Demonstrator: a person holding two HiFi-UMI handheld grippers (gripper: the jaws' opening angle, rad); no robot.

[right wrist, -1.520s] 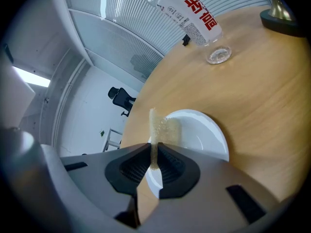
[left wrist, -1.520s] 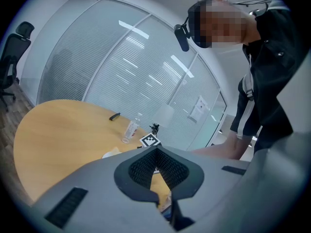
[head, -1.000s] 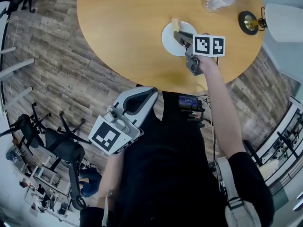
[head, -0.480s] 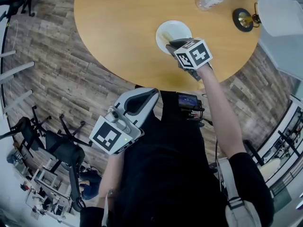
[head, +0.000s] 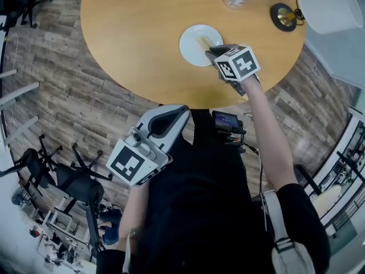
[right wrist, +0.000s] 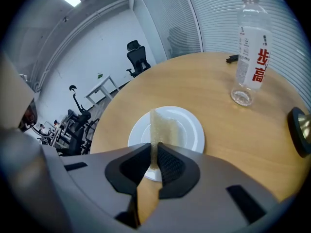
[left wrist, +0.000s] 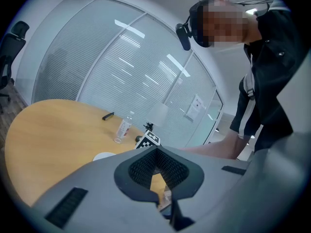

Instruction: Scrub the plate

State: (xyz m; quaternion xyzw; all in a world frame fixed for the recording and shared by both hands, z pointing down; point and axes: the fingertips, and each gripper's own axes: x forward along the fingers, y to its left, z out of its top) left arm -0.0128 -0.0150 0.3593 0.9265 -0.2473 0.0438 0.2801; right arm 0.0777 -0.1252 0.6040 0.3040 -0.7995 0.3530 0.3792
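A white plate (head: 197, 45) lies on the round wooden table (head: 137, 33), also visible in the right gripper view (right wrist: 192, 130). My right gripper (head: 213, 51) hovers at the plate's near right edge, shut on a thin yellowish scrub pad (right wrist: 164, 128) that stands on edge over the plate's middle. The pad sits clamped between the jaws of the right gripper (right wrist: 154, 149). My left gripper (head: 171, 116) is held back against my body, off the table, jaws closed with nothing between them (left wrist: 156, 150). From there the plate (left wrist: 103, 156) shows far off.
A clear plastic water bottle (right wrist: 251, 57) stands beyond the plate to the right. A black lamp base (head: 283, 16) with a white shade (head: 328, 7) is at the table's right side. A dark pen (right wrist: 232, 58) lies farther back. Office chairs (head: 74, 176) stand on the wood floor.
My right gripper drew the scrub pad from the plate's far side back toward its near right edge. The left gripper stayed put.
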